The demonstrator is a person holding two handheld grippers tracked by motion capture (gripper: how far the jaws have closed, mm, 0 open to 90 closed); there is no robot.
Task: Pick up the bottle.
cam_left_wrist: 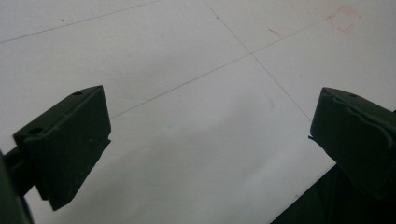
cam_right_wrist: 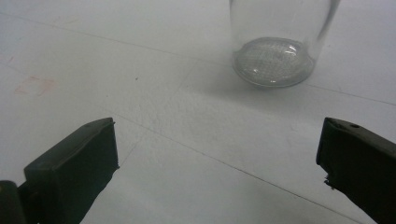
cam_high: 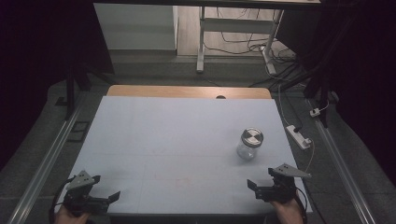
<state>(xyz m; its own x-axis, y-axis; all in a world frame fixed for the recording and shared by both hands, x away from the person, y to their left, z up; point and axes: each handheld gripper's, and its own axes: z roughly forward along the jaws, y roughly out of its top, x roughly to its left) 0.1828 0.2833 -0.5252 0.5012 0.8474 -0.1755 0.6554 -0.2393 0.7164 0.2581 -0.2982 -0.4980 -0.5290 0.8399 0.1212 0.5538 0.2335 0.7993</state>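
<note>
High view: a clear glass jar with a round silver metal lid [cam_high: 249, 144] stands upright on the right half of the pale blue-white table top [cam_high: 177, 140]. The left black two-jaw gripper [cam_high: 108, 198] sits at the near left corner of the table, well apart from the jar. The right black two-jaw gripper [cam_high: 254, 186] sits at the near right edge, near the jar but not touching it. Both grippers have their jaws spread with nothing between them. The person's hands are cut off by the bottom edge, and the room beyond the table is dark and hard to make out. A white power strip [cam_high: 299, 136] lies on the floor beside the right table edge.

Left gripper view: the two jaws stand wide apart over bare table surface marked with thin pencil lines. A faint red square outline [cam_left_wrist: 344, 19] sits at the upper right. The right jaw is cut off by the frame edge.

Right gripper view: the jaws stand wide apart and hold nothing. The jar [cam_right_wrist: 275, 46] stands ahead of them, clear of both pads. Its lid and upper body are cut off by the top edge, and the contents cannot be determined.
</note>
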